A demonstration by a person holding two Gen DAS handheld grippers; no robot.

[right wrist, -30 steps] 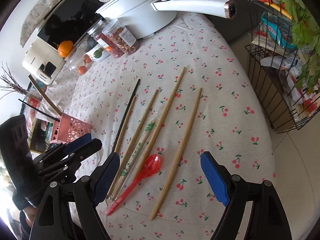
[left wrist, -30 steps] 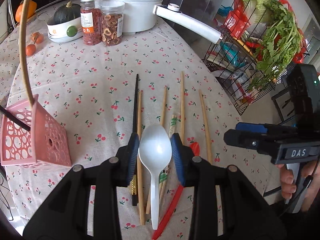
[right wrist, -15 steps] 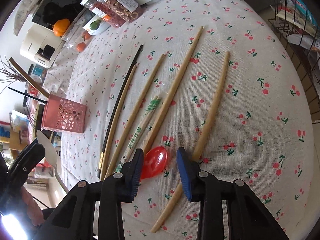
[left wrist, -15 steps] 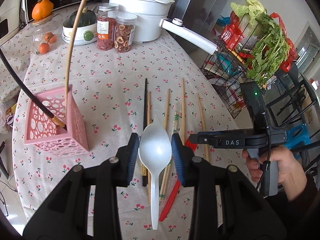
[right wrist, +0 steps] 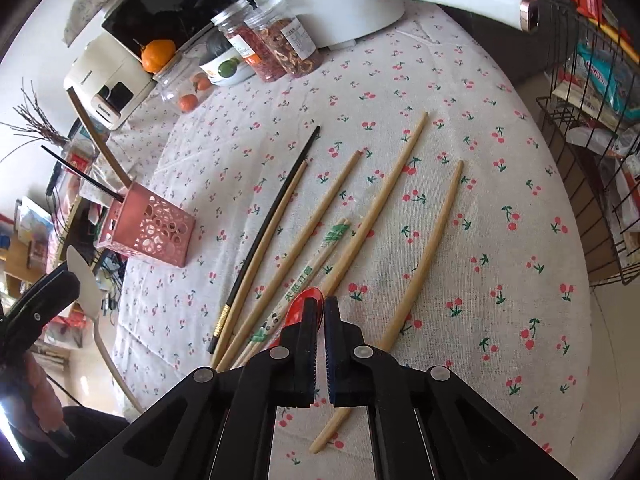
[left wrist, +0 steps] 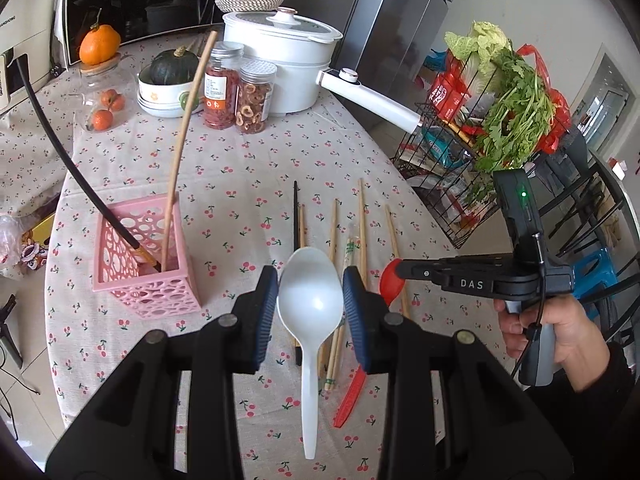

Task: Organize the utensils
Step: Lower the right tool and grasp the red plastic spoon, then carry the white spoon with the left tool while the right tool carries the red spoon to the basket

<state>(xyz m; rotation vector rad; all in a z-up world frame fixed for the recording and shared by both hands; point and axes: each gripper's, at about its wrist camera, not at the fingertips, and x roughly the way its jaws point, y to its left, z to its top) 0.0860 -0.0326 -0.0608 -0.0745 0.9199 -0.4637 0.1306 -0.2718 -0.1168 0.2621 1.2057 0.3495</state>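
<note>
My left gripper (left wrist: 310, 300) is shut on a white plastic spoon (left wrist: 310, 340), held by its bowl above the table, handle hanging down. The pink perforated holder (left wrist: 140, 264) stands to its left with a black chopstick and a wooden chopstick in it. My right gripper (right wrist: 320, 312) is shut on the bowl of a red spoon (right wrist: 304, 300), which lies among several loose chopsticks (right wrist: 384, 196) on the cherry-print cloth. The right gripper also shows in the left wrist view (left wrist: 396, 272), on the red spoon (left wrist: 390, 282). The holder shows in the right wrist view (right wrist: 148, 226).
A white pot with a long handle (left wrist: 280, 68), two jars (left wrist: 240, 92), a bowl with a squash (left wrist: 172, 84) and a jar of oranges stand at the table's far side. A wire rack of greens (left wrist: 500, 120) stands off the right edge.
My right gripper has closed from wide open onto the red spoon's bowl. My left gripper has lifted the white spoon higher and drawn back, bringing the pink holder more into view.
</note>
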